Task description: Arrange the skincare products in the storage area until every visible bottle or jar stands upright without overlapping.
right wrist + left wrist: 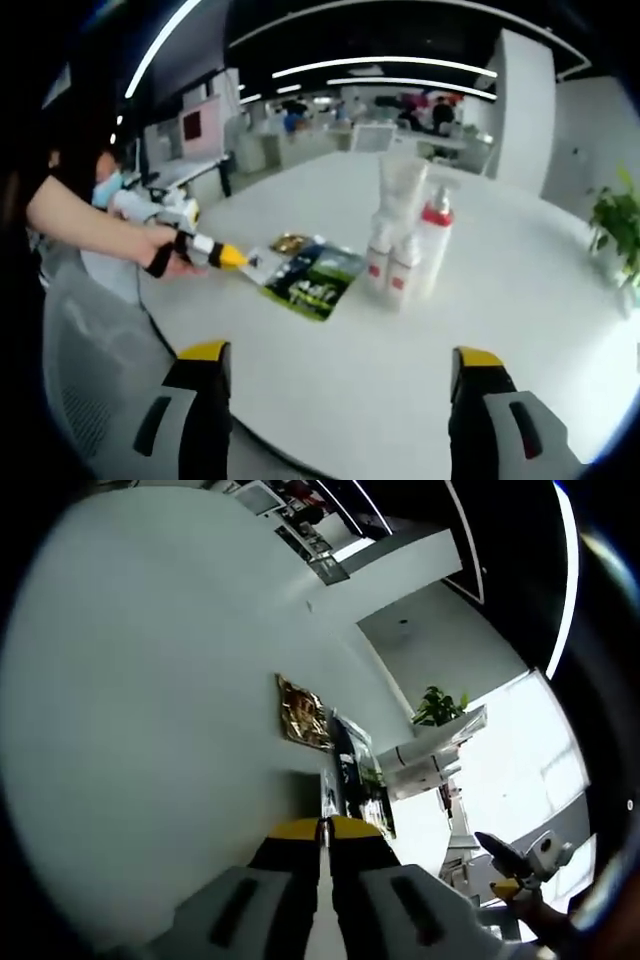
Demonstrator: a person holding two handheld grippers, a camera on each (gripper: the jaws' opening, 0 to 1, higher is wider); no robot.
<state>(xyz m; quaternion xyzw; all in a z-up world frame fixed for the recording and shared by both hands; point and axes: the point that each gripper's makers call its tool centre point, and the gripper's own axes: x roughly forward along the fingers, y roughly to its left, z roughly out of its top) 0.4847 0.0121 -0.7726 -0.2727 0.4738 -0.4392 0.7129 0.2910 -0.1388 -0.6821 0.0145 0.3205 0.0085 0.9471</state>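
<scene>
White laminate makes up the counter (420, 400), a broad round top that carries everything the task concerns. Taking the cluster of bottles (405, 250) as landmark: it stands near the counter's middle, well beyond the right tool (345, 375), and is made of a tall white tube at the back, a pump bottle with a red collar (435, 240) on the side toward the green plant (615, 225), and two short white bottles with red labels (392, 272) in front. All four look upright but packed very close, some seeming to touch, which is probably why they still need spreading out. Just beside the cluster, on the side toward the person, lie flat sachets: a green-and-black packet (315, 280) and a smaller gold one (290, 243), the two overlapping at an edge; in the left gripper view the gold packet (303, 712) and dark packet (345, 765) appear ahead of the closed yellow tips. The left tool (240, 258) reaches in from the counter's edge, its tip at the near corner of the packets, the forearm level and extended, hand (170, 255) wrapped round the handle; its jaws are pressed together with nothing visibly between them, likely poised to nudge or pick at a sachet. The right tool hangs back over the counter's near edge, jaws spread wide and empty, aimed toward the cluster as if waiting its turn.
</scene>
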